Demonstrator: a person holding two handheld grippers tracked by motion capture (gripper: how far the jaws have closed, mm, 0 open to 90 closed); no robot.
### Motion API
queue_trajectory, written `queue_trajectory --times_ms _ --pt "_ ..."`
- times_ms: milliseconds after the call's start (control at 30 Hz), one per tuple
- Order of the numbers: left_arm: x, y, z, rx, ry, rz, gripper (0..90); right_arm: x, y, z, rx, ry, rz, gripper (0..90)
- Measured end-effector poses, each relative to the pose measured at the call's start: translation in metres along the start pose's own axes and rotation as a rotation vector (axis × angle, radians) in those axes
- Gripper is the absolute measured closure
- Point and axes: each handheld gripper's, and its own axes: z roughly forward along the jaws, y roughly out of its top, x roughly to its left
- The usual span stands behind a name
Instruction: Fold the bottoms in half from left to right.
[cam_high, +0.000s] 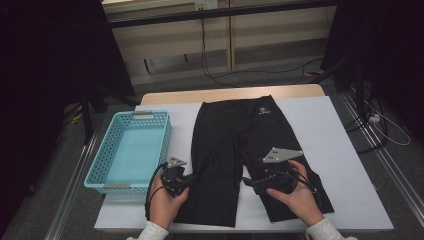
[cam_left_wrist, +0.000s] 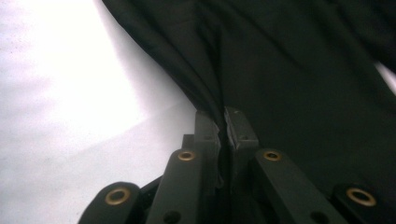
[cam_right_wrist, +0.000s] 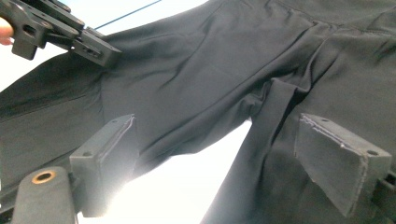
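— On the tabletop (cam_high: 345, 150), where did the black shorts (cam_high: 235, 145) lie relative to the two grippers?

— Flat on the white sheet over the tabletop, waistband at the far side, both legs pointing toward the person. The left gripper (cam_high: 186, 181) sat at the outer edge of the leg on the person's left, near the hem. Its fingers (cam_left_wrist: 208, 135) were pressed together on a fold of that black cloth; in the left gripper view the fabric rose in a ridge straight out of the pinch.

— And the other one?

— The right gripper (cam_high: 248, 181) lay low over the leg on the person's right, by the gap between the legs. Its fingers (cam_right_wrist: 105, 158) stood wide apart, gripping nothing; the inner edge of that leg and a wedge of white sheet showed between them in the right gripper view. The left gripper (cam_right_wrist: 88, 46) appeared there too, at the top corner, on the far leg's edge.

— Any containers?

— One light blue basket (cam_high: 95, 172), just left of the shorts, beside the left hand (cam_high: 165, 205). It held nothing that I could see.

— Materials, shapes?

— The shorts were smooth, thin, slightly sheened cloth with soft creases at the crotch and a small white logo near the waistband. The basket was rectangular plastic with perforated walls and grey handles. The finger pads were dark, blocky, matte wedges.
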Motion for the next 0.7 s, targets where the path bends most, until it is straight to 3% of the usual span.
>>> queue_trajectory --times_ms 133,300,500,700 --pt "0.000 0.000 -0.003 -0.034 -0.021 -0.009 86.3 -0.001 0.002 0.002 -0.003 -0.011 0.004 13.8" --pt "-0.010 0.006 -0.003 -0.084 -0.076 -0.024 87.4 -0.002 0.007 0.007 -0.010 -0.026 0.010 13.0" --pt "-0.023 0.012 0.006 -0.081 -0.127 0.002 88.0 -0.005 0.010 0.013 -0.010 -0.054 0.034 12.1" --pt "-0.034 0.012 0.012 -0.107 -0.155 0.025 88.0 -0.012 0.013 0.013 -0.032 -0.090 0.079 12.1"
